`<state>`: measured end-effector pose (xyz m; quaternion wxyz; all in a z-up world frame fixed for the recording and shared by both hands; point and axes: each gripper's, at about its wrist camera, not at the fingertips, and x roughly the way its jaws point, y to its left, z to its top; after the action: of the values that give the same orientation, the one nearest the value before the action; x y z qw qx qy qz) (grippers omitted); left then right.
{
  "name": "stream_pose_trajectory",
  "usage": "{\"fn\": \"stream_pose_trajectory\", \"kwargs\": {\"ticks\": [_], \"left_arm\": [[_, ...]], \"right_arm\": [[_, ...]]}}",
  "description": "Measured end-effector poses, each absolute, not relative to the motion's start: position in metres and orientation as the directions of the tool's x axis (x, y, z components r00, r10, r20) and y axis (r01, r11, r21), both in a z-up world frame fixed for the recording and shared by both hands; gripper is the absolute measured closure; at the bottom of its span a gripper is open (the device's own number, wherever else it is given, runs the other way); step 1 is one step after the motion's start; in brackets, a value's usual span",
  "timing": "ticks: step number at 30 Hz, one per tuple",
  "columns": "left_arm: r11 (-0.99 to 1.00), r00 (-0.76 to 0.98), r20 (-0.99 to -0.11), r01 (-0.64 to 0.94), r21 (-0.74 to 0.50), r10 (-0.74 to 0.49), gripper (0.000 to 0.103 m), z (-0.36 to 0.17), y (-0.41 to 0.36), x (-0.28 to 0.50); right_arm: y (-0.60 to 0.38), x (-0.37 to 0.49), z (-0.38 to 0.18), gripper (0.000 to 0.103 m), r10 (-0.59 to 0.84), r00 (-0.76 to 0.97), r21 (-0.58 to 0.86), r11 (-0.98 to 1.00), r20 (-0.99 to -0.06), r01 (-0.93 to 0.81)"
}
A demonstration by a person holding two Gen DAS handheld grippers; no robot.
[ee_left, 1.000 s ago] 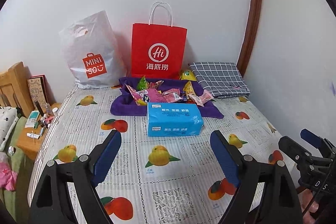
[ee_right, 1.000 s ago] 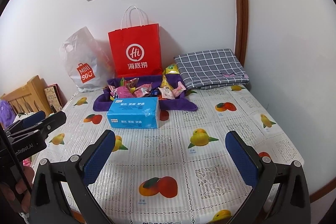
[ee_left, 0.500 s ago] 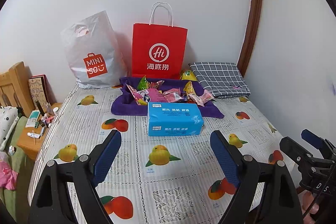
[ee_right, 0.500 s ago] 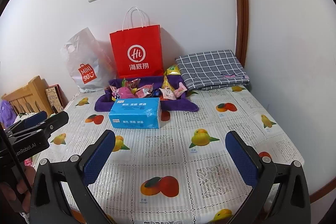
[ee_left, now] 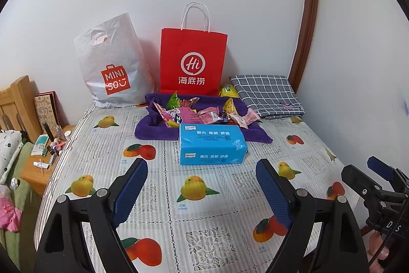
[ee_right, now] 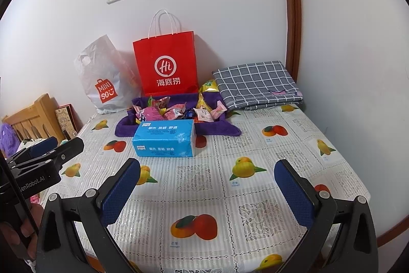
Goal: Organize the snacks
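Note:
Several wrapped snacks [ee_left: 202, 111] lie in a pile on a purple cloth [ee_left: 153, 129] at the back of the table; they also show in the right wrist view [ee_right: 176, 110]. A blue tissue pack [ee_left: 211, 143] lies just in front of the cloth, also in the right wrist view [ee_right: 165, 138]. My left gripper [ee_left: 202, 186] is open and empty, well short of the pack. My right gripper [ee_right: 208, 182] is open and empty, over the table's front part, to the right of the left one.
A red paper bag [ee_left: 193, 62] and a white Miniso plastic bag [ee_left: 112, 68] stand against the back wall. A folded grey checked cloth [ee_left: 265, 95] lies at the back right. The table has a fruit-print cover [ee_left: 153, 196]. A bedside stand with small items [ee_left: 43, 155] is left.
Both views have shifted very slightly; the scene sits a touch lower and right in the frames. Nothing on the table has moved and both grippers stay open.

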<state>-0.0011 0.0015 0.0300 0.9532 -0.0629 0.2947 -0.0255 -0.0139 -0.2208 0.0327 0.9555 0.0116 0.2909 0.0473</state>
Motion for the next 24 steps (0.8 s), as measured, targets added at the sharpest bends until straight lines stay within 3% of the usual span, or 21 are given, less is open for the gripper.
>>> {"fn": "stream_pose_trajectory", "kwargs": {"ticks": [24], "left_arm": [[0.991, 0.829, -0.553, 0.011, -0.133, -0.083, 0.017, 0.0318, 0.0014, -0.0049]], "right_arm": [[-0.2209, -0.0177, 0.0356, 0.000, 0.098, 0.832, 0.046, 0.995, -0.546, -0.086]]}}
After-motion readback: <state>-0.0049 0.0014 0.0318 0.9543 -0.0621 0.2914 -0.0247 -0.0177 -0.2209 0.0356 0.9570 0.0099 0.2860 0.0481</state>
